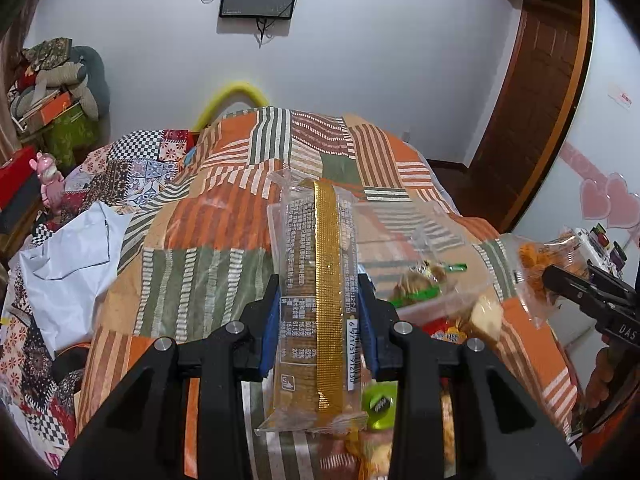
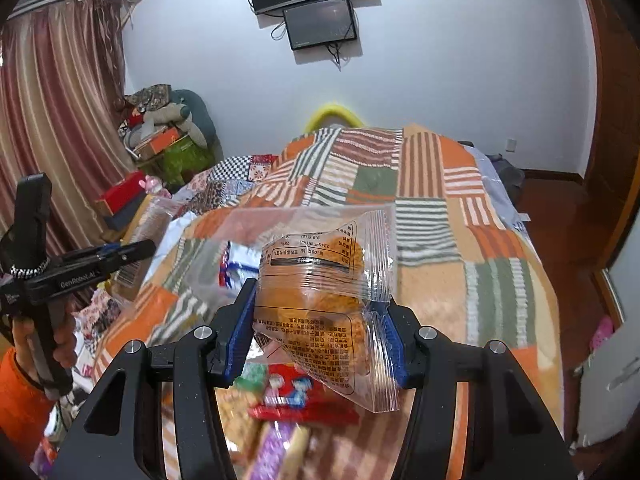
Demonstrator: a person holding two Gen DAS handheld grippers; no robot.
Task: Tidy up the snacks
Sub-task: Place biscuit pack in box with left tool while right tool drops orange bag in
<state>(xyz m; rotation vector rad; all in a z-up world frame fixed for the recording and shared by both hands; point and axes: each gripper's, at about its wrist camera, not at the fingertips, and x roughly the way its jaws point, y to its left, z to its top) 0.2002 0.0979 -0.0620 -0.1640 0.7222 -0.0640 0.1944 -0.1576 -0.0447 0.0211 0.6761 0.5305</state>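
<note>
My left gripper (image 1: 318,312) is shut on a long clear biscuit pack with a gold strip (image 1: 320,296), held upright above the bed. A clear plastic tub (image 1: 424,264) holding a few wrapped snacks sits just right of it on the quilt. My right gripper (image 2: 318,328) is shut on a clear packet of orange fried snacks (image 2: 320,300), held above the quilt. That packet also shows at the right of the left wrist view (image 1: 536,268), with the right gripper (image 1: 560,280) behind it. The left gripper (image 2: 132,252) shows at the left of the right wrist view.
A patchwork quilt (image 1: 208,232) covers the bed. Loose snack packets (image 2: 304,404) lie below the grippers. A white bag (image 1: 68,264) lies on the left of the bed. Boxes and soft toys (image 1: 52,92) are piled at the far left. A wooden door (image 1: 540,100) stands right.
</note>
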